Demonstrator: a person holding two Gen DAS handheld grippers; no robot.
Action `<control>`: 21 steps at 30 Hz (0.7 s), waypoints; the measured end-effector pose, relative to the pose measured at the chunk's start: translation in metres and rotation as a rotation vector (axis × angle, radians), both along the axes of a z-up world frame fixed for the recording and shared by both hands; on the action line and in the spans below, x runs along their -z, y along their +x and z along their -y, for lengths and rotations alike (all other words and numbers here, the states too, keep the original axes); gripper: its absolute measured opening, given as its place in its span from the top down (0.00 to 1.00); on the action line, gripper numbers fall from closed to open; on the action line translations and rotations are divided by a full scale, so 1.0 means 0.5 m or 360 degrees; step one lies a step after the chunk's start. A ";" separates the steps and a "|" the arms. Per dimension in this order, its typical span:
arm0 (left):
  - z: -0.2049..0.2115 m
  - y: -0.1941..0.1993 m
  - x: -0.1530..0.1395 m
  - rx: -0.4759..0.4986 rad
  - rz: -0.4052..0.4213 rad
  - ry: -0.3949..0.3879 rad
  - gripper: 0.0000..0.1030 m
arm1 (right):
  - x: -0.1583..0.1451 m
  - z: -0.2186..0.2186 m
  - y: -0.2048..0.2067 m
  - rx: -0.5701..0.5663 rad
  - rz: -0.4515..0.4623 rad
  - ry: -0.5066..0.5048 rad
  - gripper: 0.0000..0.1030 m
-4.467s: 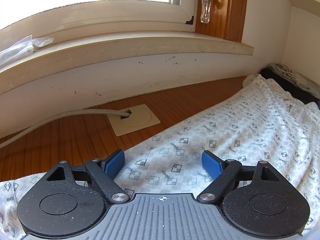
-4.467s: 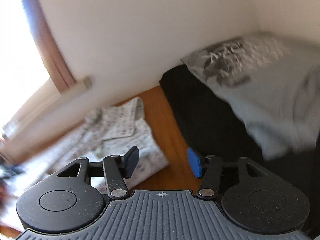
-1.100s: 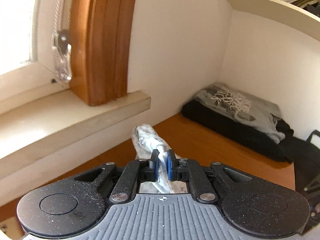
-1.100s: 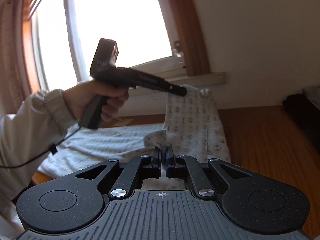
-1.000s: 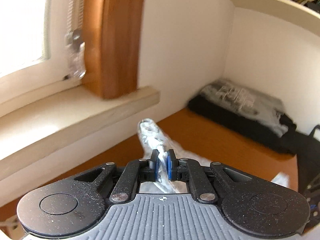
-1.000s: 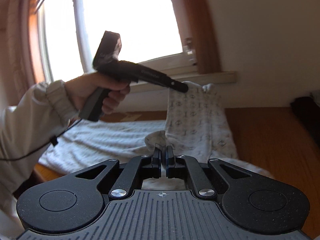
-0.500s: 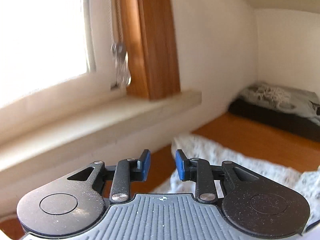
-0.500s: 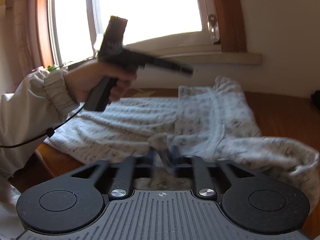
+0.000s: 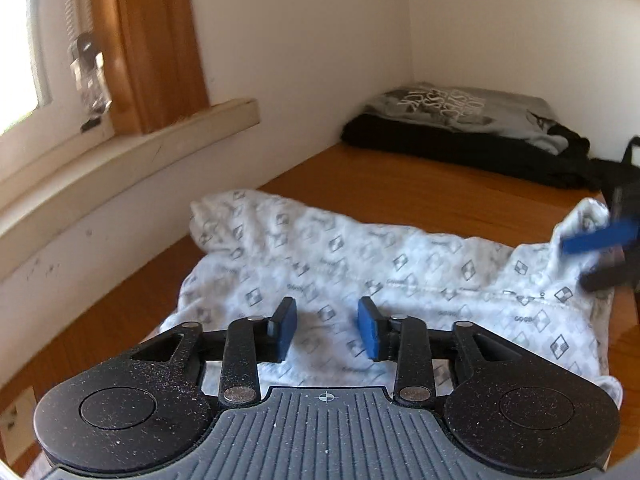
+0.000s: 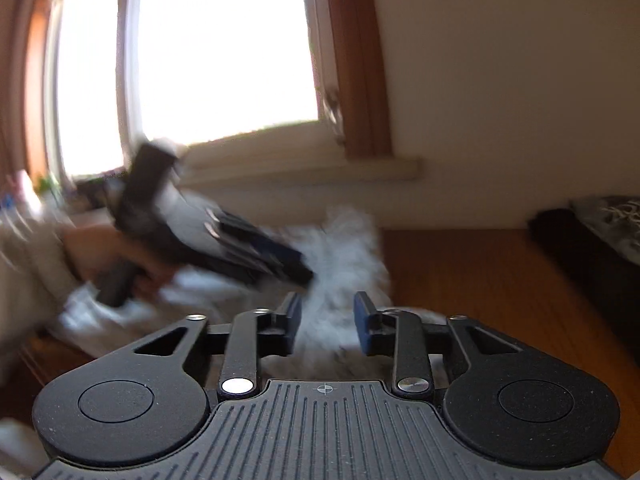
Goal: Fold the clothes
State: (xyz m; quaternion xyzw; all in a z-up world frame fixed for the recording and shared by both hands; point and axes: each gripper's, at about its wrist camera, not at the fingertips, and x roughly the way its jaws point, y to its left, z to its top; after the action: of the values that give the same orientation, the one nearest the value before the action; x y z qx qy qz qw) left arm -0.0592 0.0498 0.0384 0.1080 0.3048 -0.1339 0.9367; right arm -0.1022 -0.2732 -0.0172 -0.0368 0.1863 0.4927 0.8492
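Observation:
A white garment [image 9: 360,256] with a grey diamond print lies rumpled on the wooden table [image 9: 420,188]. My left gripper [image 9: 326,320] hovers low over its near part, jaws opening, and the cloth lies under them, not between the pads. At the garment's right corner sits my right gripper [image 9: 600,256], blurred. The right wrist view is smeared: my right gripper [image 10: 326,312] has its jaws apart and closing, with the white garment [image 10: 348,248] just beyond and below them and nothing pinched. A hand holds the blurred left gripper [image 10: 296,268] low over the cloth.
A folded pile of black and grey clothes [image 9: 460,120] lies in the far right corner against the wall. A pale windowsill [image 9: 140,148] and a wooden window frame [image 9: 160,40] run along the left. Bare wood lies between the garment and the pile.
Both grippers were shut on a raised edge of the garment; both have let go. The cloth has dropped flat on the table, and the left gripper has sunk towards it.

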 end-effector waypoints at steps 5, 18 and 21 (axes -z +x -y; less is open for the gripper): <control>0.008 -0.032 -0.010 -0.0025 0.0038 0.0028 0.56 | 0.023 -0.012 -0.028 -0.0120 -0.0062 -0.0073 0.74; 0.188 -0.128 -0.033 0.0365 0.0092 0.0019 0.34 | -0.036 0.160 0.046 0.0350 0.0072 0.0012 0.77; 0.217 -0.123 -0.017 0.0415 0.0048 0.0027 0.34 | -0.009 0.162 0.074 0.0364 -0.0020 0.0010 0.84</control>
State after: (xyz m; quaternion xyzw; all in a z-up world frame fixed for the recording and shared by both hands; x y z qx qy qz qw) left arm -0.1208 -0.0586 0.0467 0.1568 0.2751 -0.2502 0.9150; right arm -0.0651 -0.3544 -0.0126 -0.0095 0.1931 0.3935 0.8988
